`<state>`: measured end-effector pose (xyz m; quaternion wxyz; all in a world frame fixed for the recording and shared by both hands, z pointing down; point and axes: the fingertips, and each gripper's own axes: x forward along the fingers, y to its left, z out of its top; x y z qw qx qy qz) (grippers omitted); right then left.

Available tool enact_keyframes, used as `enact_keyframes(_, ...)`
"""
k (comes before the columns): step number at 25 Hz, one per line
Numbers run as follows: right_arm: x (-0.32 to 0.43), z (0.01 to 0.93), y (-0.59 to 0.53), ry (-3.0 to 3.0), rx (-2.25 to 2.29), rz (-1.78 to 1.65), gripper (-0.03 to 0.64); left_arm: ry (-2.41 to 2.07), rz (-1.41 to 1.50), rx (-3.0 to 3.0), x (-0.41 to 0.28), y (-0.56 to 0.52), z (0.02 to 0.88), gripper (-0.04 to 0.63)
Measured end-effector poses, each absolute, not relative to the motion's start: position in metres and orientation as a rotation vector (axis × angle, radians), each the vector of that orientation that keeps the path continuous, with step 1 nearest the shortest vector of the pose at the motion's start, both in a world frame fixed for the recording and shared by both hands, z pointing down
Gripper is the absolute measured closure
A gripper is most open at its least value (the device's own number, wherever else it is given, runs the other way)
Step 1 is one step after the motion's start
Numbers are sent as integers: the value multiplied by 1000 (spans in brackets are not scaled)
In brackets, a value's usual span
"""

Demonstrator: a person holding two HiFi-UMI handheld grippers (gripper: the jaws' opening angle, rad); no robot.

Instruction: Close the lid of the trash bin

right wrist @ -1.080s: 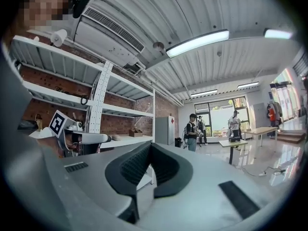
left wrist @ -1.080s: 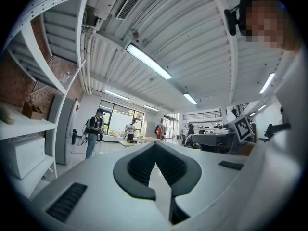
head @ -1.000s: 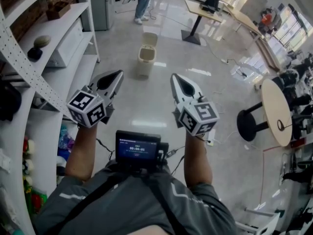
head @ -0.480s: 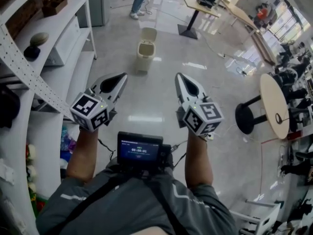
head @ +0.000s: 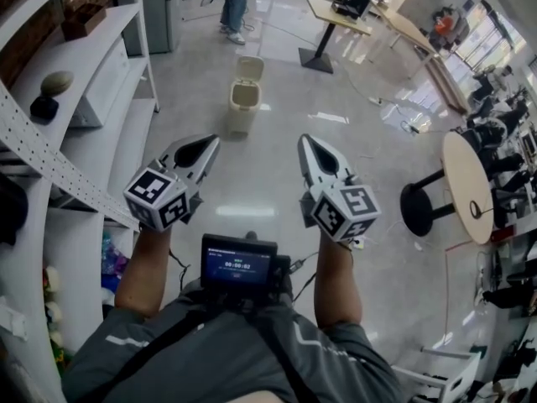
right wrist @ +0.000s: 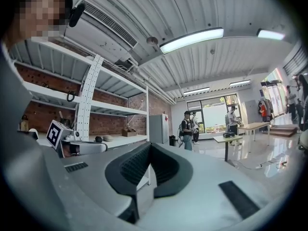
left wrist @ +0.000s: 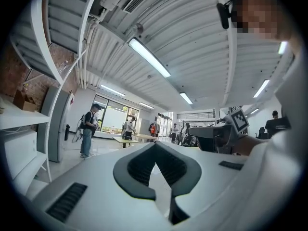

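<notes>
Left gripper (head: 204, 144) pressed together, tips meeting, nothing between the pads; right gripper (head: 307, 144) likewise closed and empty. Held side by side but apart, noses toward 12 o'clock, just above a small screen (head: 238, 262) strapped at the chest. Well beyond them, at 12 o'clock on the glossy floor (head: 252, 179), the trash bin (head: 242, 101): cream, upright, long axis vertical, mouth facing up. Lid (head: 250, 66) flipped open, standing up from the far rim at 12 o'clock of the mouth. Inside of the bin too small to make out. From 9 to 11 o'clock, white shelving (head: 101, 91) with a brown box (head: 82, 19) on an upper shelf, contents not visible. At 3 o'clock, a round table (head: 466, 183) and a black stool (head: 418, 210). Past the bin, a person's legs (head: 233, 2).
</notes>
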<state>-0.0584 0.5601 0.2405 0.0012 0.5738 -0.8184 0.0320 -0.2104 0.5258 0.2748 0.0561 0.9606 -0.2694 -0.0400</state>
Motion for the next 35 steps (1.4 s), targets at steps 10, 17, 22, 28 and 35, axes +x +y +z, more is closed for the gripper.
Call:
enact_keyframes(10,-17,240,477,-2652,1744,98,606,-869,-79,2931,-165,450,267,603)
enact_keyframes(17,16,236,413,-2713,1667,91,606,-950,-41,2916,-130,391,263,603)
enact_keyframes(22,42,235,376,-2744,1641,110,606,-986,-17,2912,-102,356,263,603)
enact_keyframes(28,76,240,336,-2769,1597,111,606,-1046,-14,2888,-76,320,265,603)
enact_keyframes(35,90,233,302,-2792,1562,117,606,-1082,13,2871,-65,292,264,603)
